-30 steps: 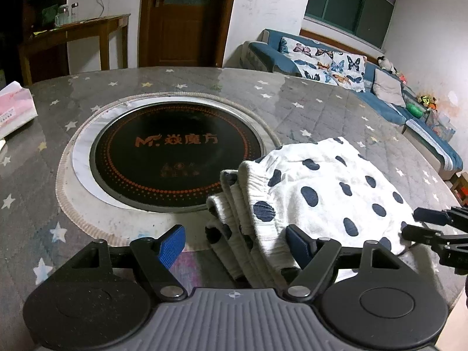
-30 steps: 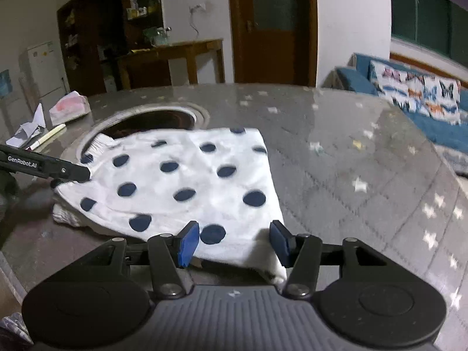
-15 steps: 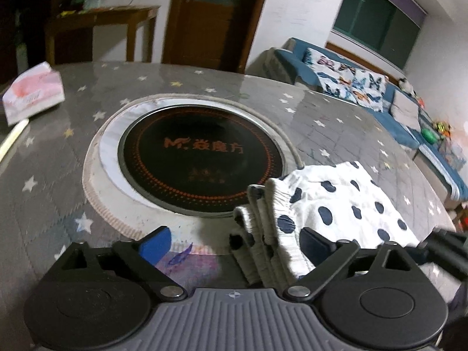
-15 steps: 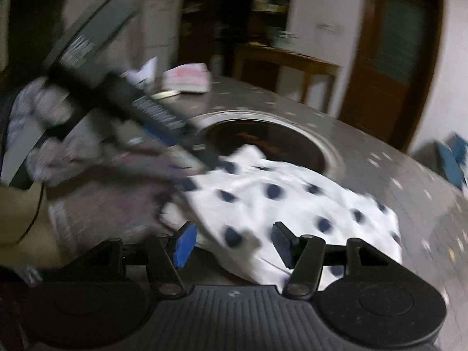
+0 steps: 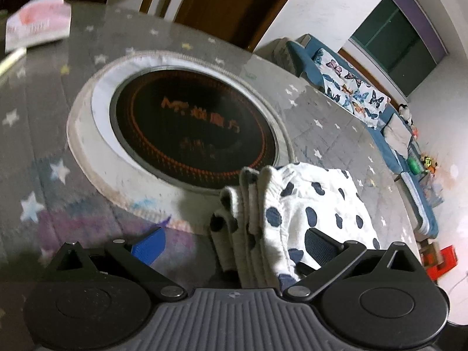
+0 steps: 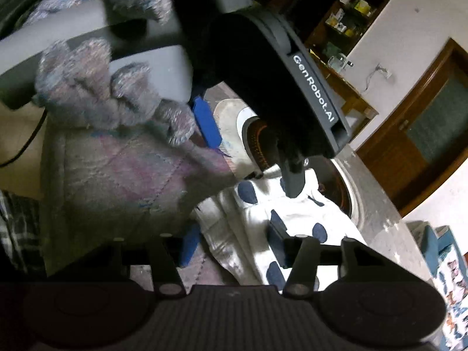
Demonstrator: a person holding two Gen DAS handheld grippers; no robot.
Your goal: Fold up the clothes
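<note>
My left gripper (image 5: 234,242): jaws opening, spread wide, pads off the cloth. The folded white garment with dark blue polka dots (image 5: 295,213) lies on the round grey star-patterned table (image 5: 44,134); its stacked folded edges run up between my two fingers. The right finger (image 5: 317,245) hangs over the fabric, and I can't tell whether it touches. The left blue pad (image 5: 149,245) sits well clear at 9 o'clock of the stack.

No containers in sight. The round black cooktop with orange lettering (image 5: 193,128) is sunk in the table centre, at 11 o'clock of the garment, with the cloth's far corner just at its rim. A pink-and-white tissue pack (image 5: 38,26) lies out at 10 o'clock, near the table edge.

My right gripper (image 6: 231,245): jaws closing, the garment's (image 6: 292,222) near edge between them; blurred, so I can't tell if the pads press yet. A gloved hand (image 6: 111,93) on the other gripper fills 10 o'clock.
</note>
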